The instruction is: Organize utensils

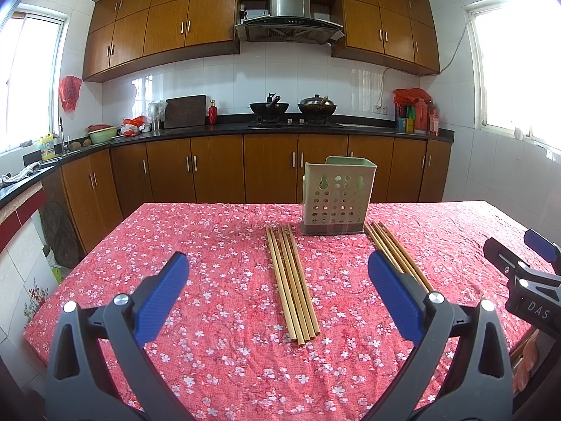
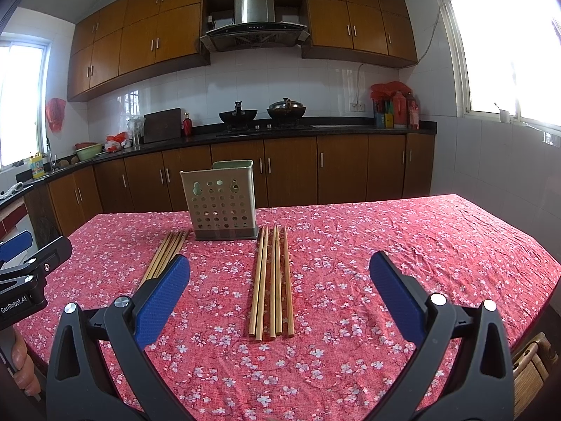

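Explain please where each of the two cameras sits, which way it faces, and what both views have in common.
Left wrist: sits on the left gripper, faces across the table to the kitchen counter; its open blue fingers frame the left chopstick bundle; the right gripper shows at the right edge.
Right wrist: sits on the right gripper, faces the same way; its open fingers frame the right chopstick bundle; the left gripper and a hand show at the left edge.
Shared: both show the holder and both bundles on the tablecloth.
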`<action>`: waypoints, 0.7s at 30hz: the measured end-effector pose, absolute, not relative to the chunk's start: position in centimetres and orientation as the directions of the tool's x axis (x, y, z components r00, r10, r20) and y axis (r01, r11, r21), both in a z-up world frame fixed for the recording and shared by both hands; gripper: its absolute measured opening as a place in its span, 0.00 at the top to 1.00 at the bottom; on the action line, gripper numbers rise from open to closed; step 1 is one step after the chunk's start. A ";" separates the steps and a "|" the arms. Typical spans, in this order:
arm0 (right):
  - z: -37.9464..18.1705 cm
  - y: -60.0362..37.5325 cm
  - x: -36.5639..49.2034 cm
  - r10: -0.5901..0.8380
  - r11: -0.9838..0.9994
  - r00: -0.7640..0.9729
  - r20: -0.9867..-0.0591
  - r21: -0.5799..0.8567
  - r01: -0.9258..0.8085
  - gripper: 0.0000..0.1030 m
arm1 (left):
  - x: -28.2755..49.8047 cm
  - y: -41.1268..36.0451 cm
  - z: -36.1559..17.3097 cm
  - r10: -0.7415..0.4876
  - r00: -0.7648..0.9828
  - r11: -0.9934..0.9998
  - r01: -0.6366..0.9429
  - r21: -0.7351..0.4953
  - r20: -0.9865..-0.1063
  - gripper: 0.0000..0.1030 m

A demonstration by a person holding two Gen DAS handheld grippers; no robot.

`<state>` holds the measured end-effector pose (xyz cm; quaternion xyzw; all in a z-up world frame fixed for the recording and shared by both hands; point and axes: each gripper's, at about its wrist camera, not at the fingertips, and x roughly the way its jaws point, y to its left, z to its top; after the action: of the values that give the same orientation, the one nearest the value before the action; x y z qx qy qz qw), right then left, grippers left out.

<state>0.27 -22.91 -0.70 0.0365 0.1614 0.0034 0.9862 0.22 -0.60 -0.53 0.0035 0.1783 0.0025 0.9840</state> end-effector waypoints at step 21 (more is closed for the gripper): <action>-7.3 -26.7 12.4 0.046 0.981 0.710 -0.702 0.166 0.100 0.52 | 9.1 5.3 -6.3 0.049 0.762 0.986 -0.139 -0.089 -0.646 0.04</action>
<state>12.39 -26.74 -7.27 0.0965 0.3803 -0.0147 0.9197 9.10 5.30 -6.31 -0.0657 0.3415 0.0503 0.9362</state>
